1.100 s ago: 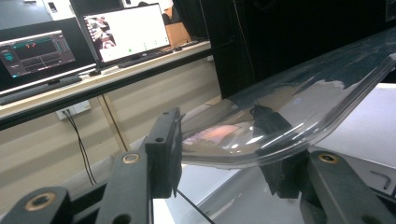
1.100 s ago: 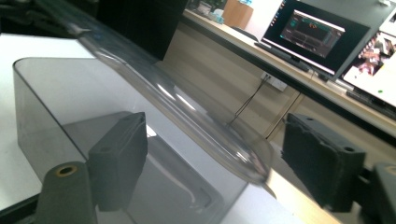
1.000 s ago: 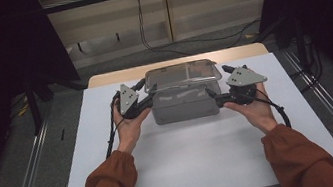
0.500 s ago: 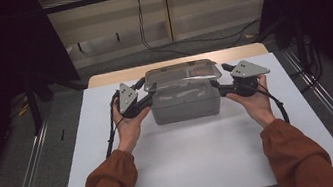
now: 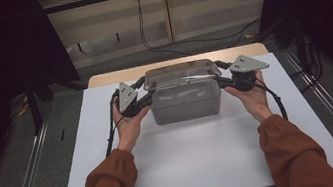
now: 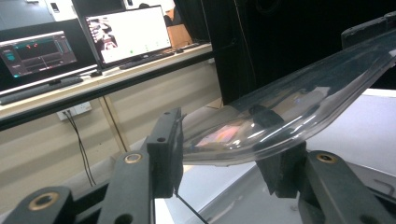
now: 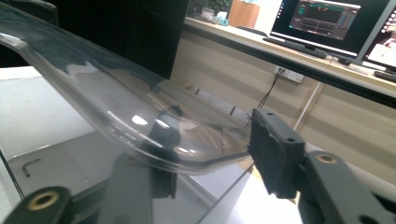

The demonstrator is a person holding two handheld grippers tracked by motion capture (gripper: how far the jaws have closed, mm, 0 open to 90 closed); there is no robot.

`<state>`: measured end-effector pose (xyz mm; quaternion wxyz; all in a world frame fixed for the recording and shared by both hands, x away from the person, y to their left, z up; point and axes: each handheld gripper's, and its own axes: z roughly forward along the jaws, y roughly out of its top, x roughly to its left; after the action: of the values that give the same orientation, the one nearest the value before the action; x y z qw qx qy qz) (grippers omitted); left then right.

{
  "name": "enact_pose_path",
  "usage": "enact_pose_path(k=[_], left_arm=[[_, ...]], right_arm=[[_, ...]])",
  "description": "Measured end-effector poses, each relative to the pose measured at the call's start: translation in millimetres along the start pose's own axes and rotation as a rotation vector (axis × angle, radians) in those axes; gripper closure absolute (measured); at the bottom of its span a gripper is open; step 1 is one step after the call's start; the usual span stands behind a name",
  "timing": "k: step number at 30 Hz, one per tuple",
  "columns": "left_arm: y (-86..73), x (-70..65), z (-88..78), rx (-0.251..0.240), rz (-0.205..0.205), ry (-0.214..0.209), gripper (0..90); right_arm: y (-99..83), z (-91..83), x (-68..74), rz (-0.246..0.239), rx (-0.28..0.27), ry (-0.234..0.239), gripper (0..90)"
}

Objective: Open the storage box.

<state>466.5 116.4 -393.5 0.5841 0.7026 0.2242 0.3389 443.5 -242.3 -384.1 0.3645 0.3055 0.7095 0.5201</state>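
A grey plastic box (image 5: 185,104) stands at the far middle of the white board (image 5: 192,170). Its clear lid (image 5: 179,73) is held just above it, one gripper at each end. My left gripper (image 5: 145,84) is shut on the lid's left end, and in the left gripper view the lid (image 6: 289,107) runs out from between its jaws (image 6: 224,158). My right gripper (image 5: 219,72) is shut on the right end, where the lid (image 7: 116,107) sits between its jaws (image 7: 210,158). A small hex key (image 7: 30,165) lies on the grey surface below the lid.
A wooden table edge (image 5: 116,76) shows behind the board. Metal rails (image 5: 32,185) run along both sides on the floor. Cables (image 5: 144,31) hang at the back wall. Monitors (image 6: 126,32) stand on a desk beyond.
Both grippers have risen a little at the box's ends, and the clear lid has come up with them off the box's rim. The box has stayed in place.
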Motion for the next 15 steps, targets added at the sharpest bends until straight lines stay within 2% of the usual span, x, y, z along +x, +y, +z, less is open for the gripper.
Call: enact_pose_path(k=[8,15], left_arm=[[3.4,3.9,2.7,-0.009,-0.017,0.006,54.5],[6.0,7.2,6.3,-0.012,-0.027,0.003,55.1]], right_arm=[[3.5,3.9,-1.0,-0.005,-0.02,0.011,57.9],[3.2,5.3,-3.8,0.022,-0.048,0.013,58.0]])
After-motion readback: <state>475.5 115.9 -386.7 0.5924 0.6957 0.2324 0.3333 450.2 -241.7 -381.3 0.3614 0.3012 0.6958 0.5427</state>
